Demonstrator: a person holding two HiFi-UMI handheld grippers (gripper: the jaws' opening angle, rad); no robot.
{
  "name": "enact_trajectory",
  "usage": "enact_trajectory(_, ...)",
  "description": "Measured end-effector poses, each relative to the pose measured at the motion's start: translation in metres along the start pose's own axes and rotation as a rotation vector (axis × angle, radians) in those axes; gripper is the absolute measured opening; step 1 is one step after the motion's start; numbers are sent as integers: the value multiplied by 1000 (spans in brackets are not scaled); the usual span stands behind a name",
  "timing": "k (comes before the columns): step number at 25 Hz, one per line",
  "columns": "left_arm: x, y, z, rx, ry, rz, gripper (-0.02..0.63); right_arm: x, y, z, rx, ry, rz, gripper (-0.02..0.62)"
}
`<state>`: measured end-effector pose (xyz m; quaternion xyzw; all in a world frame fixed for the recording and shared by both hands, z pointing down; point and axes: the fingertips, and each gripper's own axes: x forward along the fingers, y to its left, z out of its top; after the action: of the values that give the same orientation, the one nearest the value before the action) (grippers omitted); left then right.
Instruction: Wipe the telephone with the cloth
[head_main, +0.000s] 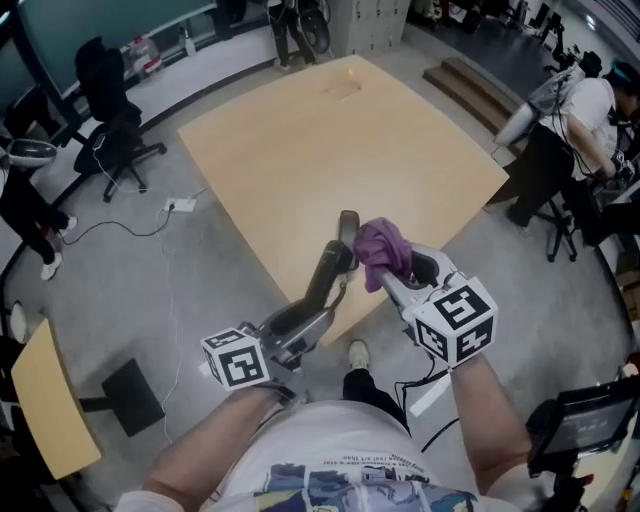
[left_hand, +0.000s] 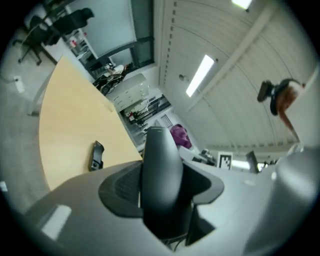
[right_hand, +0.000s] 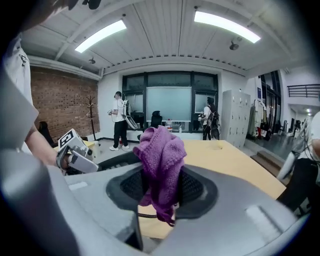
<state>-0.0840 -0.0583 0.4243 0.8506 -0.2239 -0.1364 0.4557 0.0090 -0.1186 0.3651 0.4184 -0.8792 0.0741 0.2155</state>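
**Handset and cloth raised, ready to wipe**

Near you, your left claw (head_main: 322, 295) was clenched on the telephone handset (head_main: 330, 272), held above the surface's (head_main: 330, 140) near edge. Just to its right, your right claw (head_main: 400, 278) grasped the purple cloth (head_main: 383, 248). The wipe probably needed a steady handset and light strokes along its length.

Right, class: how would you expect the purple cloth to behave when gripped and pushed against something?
Probably floppy: the purple cloth droops in folds from the right hand-held gripper. Likely light: that one pinch holds the whole bunch up. Its knitted surface looks grippy, not slippery.
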Motion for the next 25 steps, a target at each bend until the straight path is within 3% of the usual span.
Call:
enact_trajectory(7, 27, -8, 18, -263, -97, -137, 253, 14, 7, -9, 3, 2, 75, 138)
enact_trajectory(11, 46, -11, 27, -354, -139, -210, 252, 18, 8, -10, -44, 8, 113, 138)
enact_trajectory(18, 63, -9, 46, -420, -207, -253, 252, 18, 34, -19, -156, 27, 212, 138)
enact_trajectory(25, 73, -12, 54, -446, -239, -280, 253, 9, 36, -26, -179, 39, 267, 137)
